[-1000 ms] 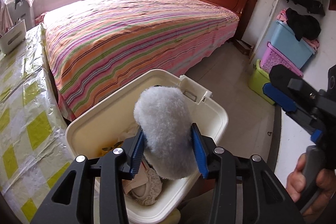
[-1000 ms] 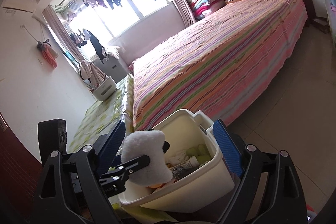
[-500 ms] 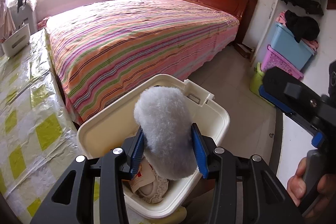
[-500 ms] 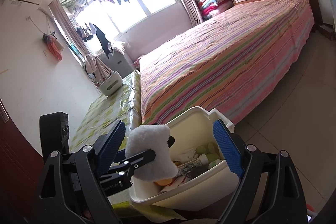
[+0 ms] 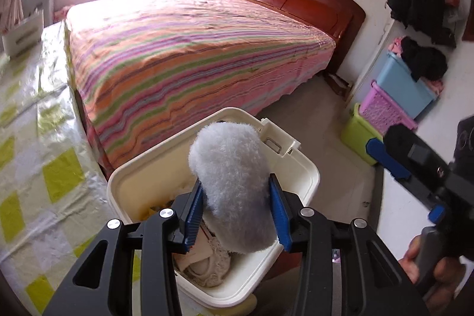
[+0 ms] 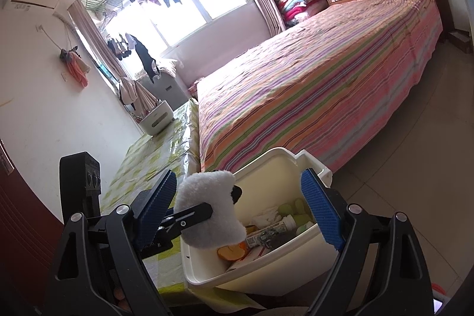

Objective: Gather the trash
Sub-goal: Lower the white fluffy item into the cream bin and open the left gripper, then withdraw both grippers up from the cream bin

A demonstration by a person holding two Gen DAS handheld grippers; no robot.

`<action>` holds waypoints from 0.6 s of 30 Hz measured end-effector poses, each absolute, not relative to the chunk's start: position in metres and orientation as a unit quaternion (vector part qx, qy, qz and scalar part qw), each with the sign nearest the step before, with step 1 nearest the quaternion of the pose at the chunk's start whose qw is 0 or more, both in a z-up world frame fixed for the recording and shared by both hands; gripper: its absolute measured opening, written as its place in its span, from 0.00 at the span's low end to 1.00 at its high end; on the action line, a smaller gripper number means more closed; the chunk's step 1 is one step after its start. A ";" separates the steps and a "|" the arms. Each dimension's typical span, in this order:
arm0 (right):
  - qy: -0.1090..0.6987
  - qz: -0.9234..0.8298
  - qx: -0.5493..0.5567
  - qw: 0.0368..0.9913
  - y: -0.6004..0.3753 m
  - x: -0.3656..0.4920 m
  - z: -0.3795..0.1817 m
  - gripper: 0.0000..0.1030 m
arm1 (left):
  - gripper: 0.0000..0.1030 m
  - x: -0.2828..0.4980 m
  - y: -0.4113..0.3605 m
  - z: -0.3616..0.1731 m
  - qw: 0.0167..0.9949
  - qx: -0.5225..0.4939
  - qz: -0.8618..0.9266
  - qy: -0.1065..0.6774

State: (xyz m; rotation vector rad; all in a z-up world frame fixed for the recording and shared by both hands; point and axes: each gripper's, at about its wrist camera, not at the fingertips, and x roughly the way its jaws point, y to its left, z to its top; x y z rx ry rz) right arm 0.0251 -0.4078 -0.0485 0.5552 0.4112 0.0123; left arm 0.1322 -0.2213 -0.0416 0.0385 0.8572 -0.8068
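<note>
Since a second ago the cream bin [image 5: 299, 168] has slid rightward and a little closer in the left wrist view, showing more of the yellow-checked table cover [image 5: 59, 168]; the fluffy white bundle is pinched just as it was. Beyond both claws the striped bed [image 5: 192, 55] fills the room. Directly below and ahead of the left gripper [image 5: 235, 212] the bin stands at the table's edge, already holding wrappers, a small bottle and a lacy cloth. That claw is clamped on the fluffy white bundle [image 5: 234, 185], whose long axis runs forward along the fingers, its far end over the bin's mouth. So the drop lies straight down: I judge that loosening the jaws would let it fall inside, though its bulk may catch the near rim. The right gripper [image 6: 237, 212] has its jaws spread wide and empty, straddling the bin from the side; the left is the nearer hand.
</note>
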 end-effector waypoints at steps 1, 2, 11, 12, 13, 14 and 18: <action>0.202 0.007 0.274 0.940 -0.408 0.026 -0.049 0.82 | 0.39 0.134 -0.221 -0.042 0.832 0.018 -0.379 0.405; 0.202 0.007 0.275 0.940 -0.409 0.026 -0.051 0.82 | 0.41 0.134 -0.222 -0.043 0.831 0.021 -0.378 0.408; 0.207 0.004 0.284 0.936 -0.412 0.029 -0.056 0.83 | 0.05 0.139 -0.225 -0.046 0.836 0.034 -0.363 0.409; 0.206 0.004 0.286 0.936 -0.412 0.028 -0.056 0.83 | 0.06 0.140 -0.226 -0.049 0.830 0.037 -0.363 0.421; 0.206 0.004 0.285 0.936 -0.412 0.028 -0.056 0.83 | 0.06 0.141 -0.228 -0.052 0.825 0.039 -0.363 0.432; 0.206 0.004 0.285 0.936 -0.412 0.028 -0.055 0.83 | 0.07 0.143 -0.228 -0.054 0.823 0.041 -0.359 0.439; 0.209 0.004 0.281 0.937 -0.408 0.028 -0.053 0.85 | 0.08 0.140 -0.224 -0.049 0.835 0.043 -0.348 0.424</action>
